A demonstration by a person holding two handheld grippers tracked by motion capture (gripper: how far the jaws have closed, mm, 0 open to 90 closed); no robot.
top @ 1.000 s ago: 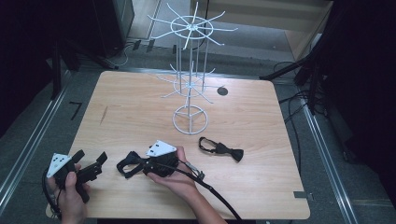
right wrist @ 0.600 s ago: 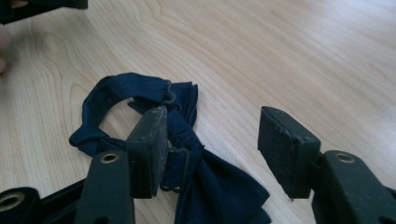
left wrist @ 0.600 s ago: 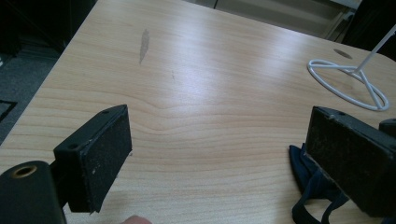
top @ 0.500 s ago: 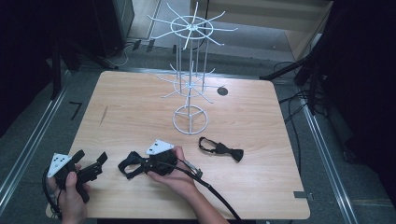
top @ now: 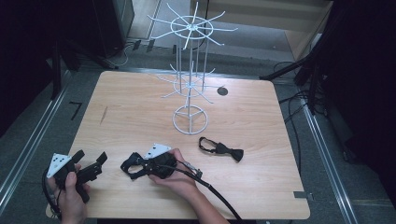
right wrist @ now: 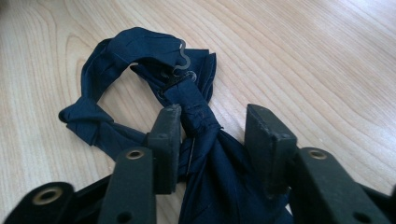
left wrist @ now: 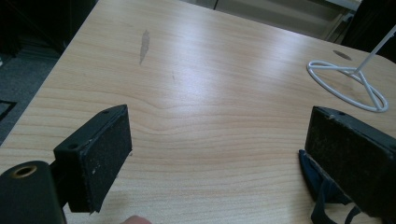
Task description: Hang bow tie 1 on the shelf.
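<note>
A dark blue bow tie [right wrist: 140,51] with a small metal hook [right wrist: 184,60] lies on the wooden table [top: 140,116]. My right gripper [right wrist: 212,121] straddles its knot. The jaws have just been closing; the left pad [right wrist: 170,140] touches the fabric, while a gap remains at the right pad [right wrist: 261,140]. In the high view this gripper [top: 133,166] points left near the table's front edge. My left gripper [top: 89,158] is held at the front left corner, wide open with nothing between its jaws. In the left gripper view [left wrist: 219,126] the blue tie [left wrist: 322,191] shows behind the right jaw.
A white wire display rack [top: 190,84] with radiating hooks stands at mid-table on a ring base [left wrist: 348,86]. A second black bow tie [top: 222,149] lies right of my right hand. A dark round spot [top: 222,91] marks the far side of the table.
The right gripper's jaws have narrowed around the blue bow tie's knot, and the gripper has edged slightly left. The left gripper has stayed where it was.
</note>
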